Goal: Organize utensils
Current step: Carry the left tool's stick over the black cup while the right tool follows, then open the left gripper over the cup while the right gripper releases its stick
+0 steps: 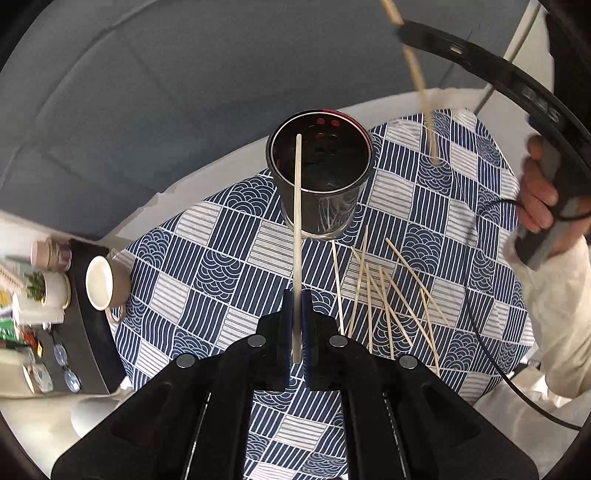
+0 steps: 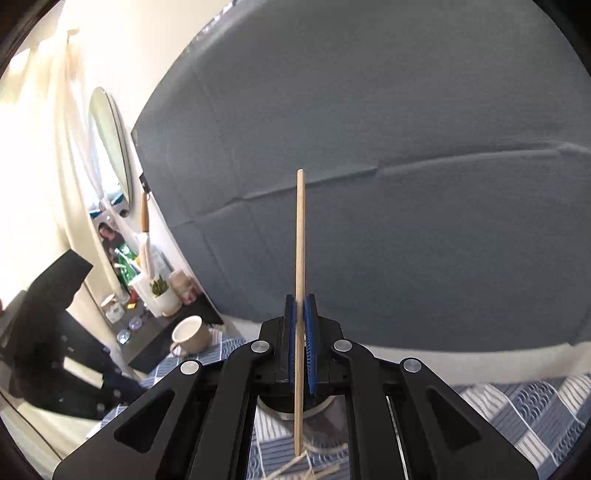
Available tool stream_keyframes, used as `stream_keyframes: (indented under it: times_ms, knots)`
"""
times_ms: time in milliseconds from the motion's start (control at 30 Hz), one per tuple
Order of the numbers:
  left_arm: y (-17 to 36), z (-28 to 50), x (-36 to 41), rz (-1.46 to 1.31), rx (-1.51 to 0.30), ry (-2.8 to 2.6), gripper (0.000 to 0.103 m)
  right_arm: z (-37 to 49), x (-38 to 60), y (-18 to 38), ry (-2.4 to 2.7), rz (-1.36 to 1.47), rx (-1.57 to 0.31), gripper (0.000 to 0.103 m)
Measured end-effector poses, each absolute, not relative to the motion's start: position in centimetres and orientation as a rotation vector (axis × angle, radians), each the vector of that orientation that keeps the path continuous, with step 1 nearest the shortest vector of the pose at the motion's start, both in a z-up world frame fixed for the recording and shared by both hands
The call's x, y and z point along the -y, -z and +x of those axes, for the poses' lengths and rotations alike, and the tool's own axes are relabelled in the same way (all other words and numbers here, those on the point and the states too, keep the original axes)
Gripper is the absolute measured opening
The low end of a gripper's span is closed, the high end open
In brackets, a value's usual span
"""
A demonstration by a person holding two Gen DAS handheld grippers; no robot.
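Note:
In the left wrist view my left gripper (image 1: 296, 299) points steeply down, shut on a pale wooden chopstick (image 1: 297, 221) whose far tip hangs over the mouth of a dark metal utensil cup (image 1: 325, 206). Several loose chopsticks (image 1: 384, 295) lie on the patterned cloth right of the cup. At the upper right the right gripper (image 1: 400, 27), blurred, holds another chopstick (image 1: 419, 77) above the cloth. In the right wrist view my right gripper (image 2: 300, 306) is shut on a wooden chopstick (image 2: 300, 236) that stands up against a grey wall. The cup's rim (image 2: 286, 415) shows beneath the jaws.
A blue and white patterned cloth (image 1: 229, 258) covers the round table. A beige mug (image 1: 105, 282) lies near its left edge, beside a dark tray (image 1: 83, 332) with a small potted plant (image 1: 48, 291), jars and glasses. A hand (image 1: 539, 199) and cream sleeve with a cable are at right.

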State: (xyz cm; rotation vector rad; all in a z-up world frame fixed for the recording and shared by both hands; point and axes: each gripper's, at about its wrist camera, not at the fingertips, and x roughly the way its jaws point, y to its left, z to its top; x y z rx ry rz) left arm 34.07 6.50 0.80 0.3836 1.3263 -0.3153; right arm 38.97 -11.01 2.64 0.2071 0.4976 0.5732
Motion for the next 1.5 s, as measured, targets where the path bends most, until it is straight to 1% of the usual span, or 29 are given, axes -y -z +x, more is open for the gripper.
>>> stream_keyframes:
  times_ms: [333, 667, 733, 833, 867, 900, 933, 967, 1000, 1067, 1133, 1167, 1367, 1400, 1433, 1467, 1500]
  knots:
    - [0.2, 37.1, -5.1, 0.511, -1.377, 0.344, 0.005, 44.4, 8.0, 1.8, -0.586, 0.265, -0.527, 0.005]
    - [0.5, 39.0, -4.4, 0.508, -1.351, 0.358, 0.006, 43.9, 7.7, 5.0, -0.575, 0.196, -0.589, 0.005]
    - [0.6, 39.1, -4.4, 0.492, -1.354, 0.359, 0.008, 43.6, 8.0, 5.3, -0.576, 0.190, -0.596, 0.008]
    - [0.3, 38.9, -4.6, 0.477, -1.340, 0.357, 0.022, 43.1, 8.5, 5.2, -0.572, 0.180, -0.597, 0.009]
    - [0.1, 38.8, -4.7, 0.468, -1.331, 0.353, 0.030, 42.9, 8.7, 5.2, -0.570, 0.176, -0.598, 0.009]
    - [-0.2, 38.7, -4.7, 0.460, -1.324, 0.350, 0.036, 42.8, 8.9, 5.1, -0.564, 0.168, -0.599, 0.012]
    - [-0.6, 38.5, -4.9, 0.451, -1.311, 0.342, 0.039, 42.6, 9.0, 4.9, -0.558, 0.159, -0.597, 0.026]
    - [-0.9, 38.3, -5.0, 0.447, -1.304, 0.335, 0.044, 42.3, 9.3, 4.7, -0.548, 0.151, -0.593, 0.036]
    - [-1.2, 38.1, -5.1, 0.445, -1.297, 0.329, 0.050, 41.9, 9.6, 4.4, -0.532, 0.144, -0.581, 0.050]
    - [-1.9, 37.5, -5.3, 0.441, -1.283, 0.318, 0.055, 41.4, 9.8, 3.9, -0.516, 0.133, -0.568, 0.051]
    - [-2.4, 36.9, -5.6, 0.435, -1.275, 0.308, 0.063, 40.9, 10.3, 3.5, -0.512, 0.125, -0.569, 0.057]
    - [-2.7, 36.4, -5.8, 0.432, -1.270, 0.296, 0.069, 40.7, 10.4, 3.2, -0.508, 0.119, -0.567, 0.058]
    - [-3.4, 33.9, -6.4, 0.436, -1.250, 0.284, 0.071, 38.7, 10.8, 1.5, -0.459, 0.058, -0.556, 0.072]
    - [-3.5, 33.4, -6.5, 0.438, -1.234, 0.283, 0.072, 38.3, 10.9, 1.2, -0.452, 0.051, -0.553, 0.077]
    - [-3.7, 32.9, -6.6, 0.441, -1.220, 0.279, 0.072, 37.9, 10.9, 0.9, -0.447, 0.043, -0.552, 0.086]
    - [-3.9, 32.3, -6.7, 0.444, -1.198, 0.271, 0.072, 37.6, 11.1, 0.6, -0.441, 0.038, -0.552, 0.088]
    - [-4.1, 31.8, -6.8, 0.437, -1.181, 0.268, 0.073, 37.2, 11.2, 0.3, -0.430, 0.033, -0.548, 0.088]
